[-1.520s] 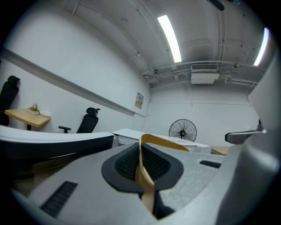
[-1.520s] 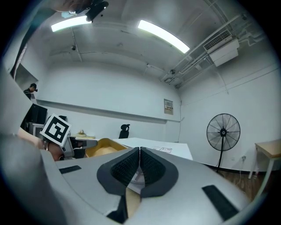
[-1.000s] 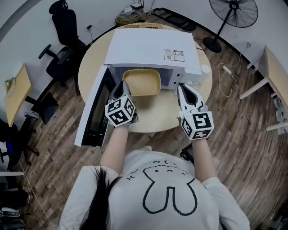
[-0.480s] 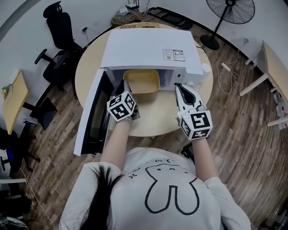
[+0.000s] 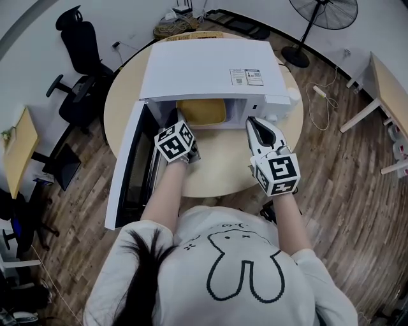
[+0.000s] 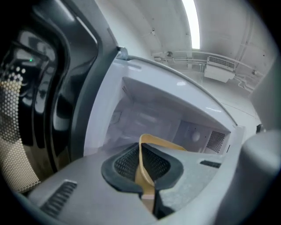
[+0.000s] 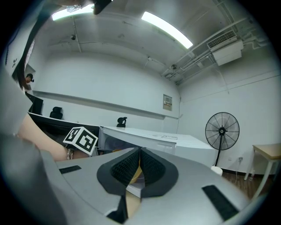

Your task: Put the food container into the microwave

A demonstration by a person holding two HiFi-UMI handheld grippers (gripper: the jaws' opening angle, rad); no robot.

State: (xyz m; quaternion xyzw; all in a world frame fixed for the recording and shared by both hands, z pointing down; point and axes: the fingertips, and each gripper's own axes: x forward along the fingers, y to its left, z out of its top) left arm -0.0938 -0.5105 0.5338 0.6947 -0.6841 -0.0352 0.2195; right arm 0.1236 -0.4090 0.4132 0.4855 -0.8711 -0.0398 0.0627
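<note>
**Asker:** What does the head view show?

**Describer:** A person seen from above stands at a round wooden table [image 5: 223, 169] with a gripper in each hand. A white microwave [image 5: 210, 70] sits on the table. Its door [image 5: 131, 165] is swung wide open toward the picture's left.

**Asker:** Where is the food container?

**Describer:** The tan food container [image 5: 201, 111] lies inside the microwave's cavity. Most of it is under the oven's top, and only its near part shows at the opening.

**Asker:** What is the left gripper doing?

**Describer:** The left gripper [image 5: 173, 121] reaches into the opening at the container's left side. In the left gripper view its two dark pads are clamped on the container's thin tan rim, which stands between them. The white cavity walls lie beyond, and the dark door is at the left.

**Asker:** And the right gripper?

**Describer:** The right gripper [image 5: 252, 124] hangs over the table just in front of the microwave's right front corner, apart from the container. In the right gripper view its pad tips meet, closed, with nothing pinched between them. That view looks across at the left gripper's marker cube [image 7: 81, 139] and the microwave's side.

**Asker:** Anything else around?

**Describer:** A standing fan [image 5: 322, 13] is at the upper right, and a black office chair [image 5: 80, 44] at the upper left, both on a wood floor.
</note>
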